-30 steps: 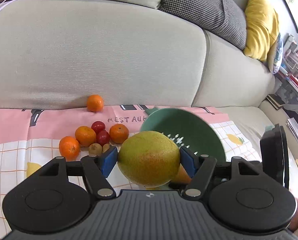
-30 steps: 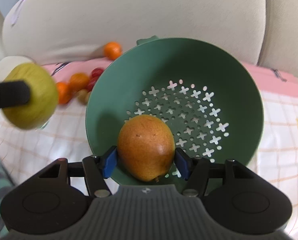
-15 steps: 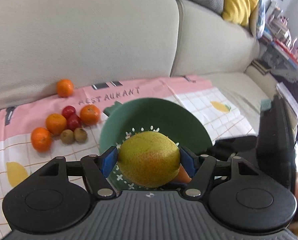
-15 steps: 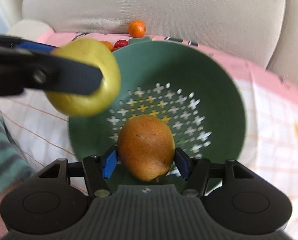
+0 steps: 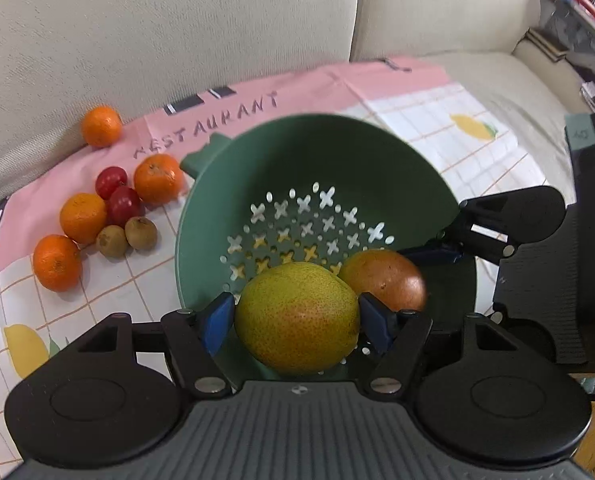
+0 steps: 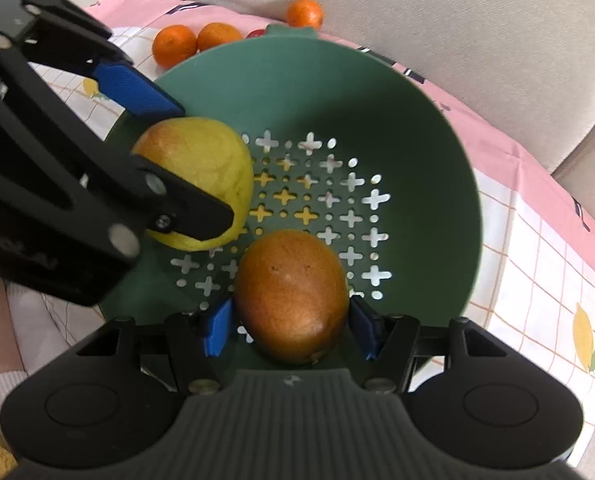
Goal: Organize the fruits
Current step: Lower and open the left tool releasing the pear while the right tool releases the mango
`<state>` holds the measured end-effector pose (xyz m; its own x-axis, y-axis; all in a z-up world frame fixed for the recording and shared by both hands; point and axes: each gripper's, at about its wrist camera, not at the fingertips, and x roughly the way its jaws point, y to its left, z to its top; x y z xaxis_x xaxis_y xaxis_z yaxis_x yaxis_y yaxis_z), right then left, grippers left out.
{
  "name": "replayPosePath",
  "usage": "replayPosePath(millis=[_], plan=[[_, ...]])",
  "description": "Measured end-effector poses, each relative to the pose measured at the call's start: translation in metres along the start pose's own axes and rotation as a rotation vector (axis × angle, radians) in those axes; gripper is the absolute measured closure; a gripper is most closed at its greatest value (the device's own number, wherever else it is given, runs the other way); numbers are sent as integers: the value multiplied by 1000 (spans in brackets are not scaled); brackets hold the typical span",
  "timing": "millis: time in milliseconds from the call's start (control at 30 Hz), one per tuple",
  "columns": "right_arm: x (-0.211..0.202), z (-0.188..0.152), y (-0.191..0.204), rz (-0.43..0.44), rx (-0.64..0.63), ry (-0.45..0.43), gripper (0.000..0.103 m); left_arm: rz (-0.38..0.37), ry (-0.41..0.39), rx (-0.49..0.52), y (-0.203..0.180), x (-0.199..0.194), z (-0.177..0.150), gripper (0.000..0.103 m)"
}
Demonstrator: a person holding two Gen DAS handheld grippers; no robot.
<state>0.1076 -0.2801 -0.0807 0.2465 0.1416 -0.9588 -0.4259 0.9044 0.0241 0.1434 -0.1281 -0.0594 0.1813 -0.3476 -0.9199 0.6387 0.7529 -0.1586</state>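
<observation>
Left gripper (image 5: 296, 316), left wrist view: blue pads are pinching a yellow-green pear (image 5: 297, 317) on both flanks, holding it over the near wall of a green colander (image 5: 337, 152). Right gripper (image 5: 437, 254) is entering from the right across the colander rim, clamping a russet pear (image 5: 385, 276) that is sitting just behind and touching the yellow-green one. Perforated floor beyond both pears is lying open. Colander is resting on a pink and checked cloth (image 5: 437, 120) spread over a beige sofa (image 5: 177, 20). Loose fruit is lying left of the colander, apart from its rim: four tangerines (image 5: 159, 178), two red cherry tomatoes (image 5: 123, 204), two small kiwis (image 5: 140, 233). One tangerine is sitting against the sofa back.

Right gripper (image 6: 290, 322), right wrist view: pads are gripping the russet pear (image 6: 291, 294) at the near edge of the colander (image 6: 397, 100). Left gripper (image 6: 165, 160) is reaching in from the left over the rim, its fingers closing on the yellow-green pear (image 6: 201, 164), one above and one below. Pears are lying near each other; contact cannot be judged here. Far and right portions of the bowl are standing free. Tangerines (image 6: 175, 44) are showing beyond the far rim on the cloth (image 6: 537, 280).
</observation>
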Motion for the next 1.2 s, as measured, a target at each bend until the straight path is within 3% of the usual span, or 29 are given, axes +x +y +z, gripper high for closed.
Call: replayPosePath(millis=[200,433,600,900,1200], plan=[[3,3,-3,-1,4,-3,44,28,66,10,-4,15,4,25],[0,8,2,-14,-12,1,44,76,89,48,-9,22,4,25],[1,8,4,-51,-23,21,44,39,85,47,-7,20,5,24],[4,5,-1,-63,-25,34,45,24,-79,16,-4,-26,-3,24],[4,10,-4,-97,3,71,45,101,-176,-9,13,-64,-20,24]])
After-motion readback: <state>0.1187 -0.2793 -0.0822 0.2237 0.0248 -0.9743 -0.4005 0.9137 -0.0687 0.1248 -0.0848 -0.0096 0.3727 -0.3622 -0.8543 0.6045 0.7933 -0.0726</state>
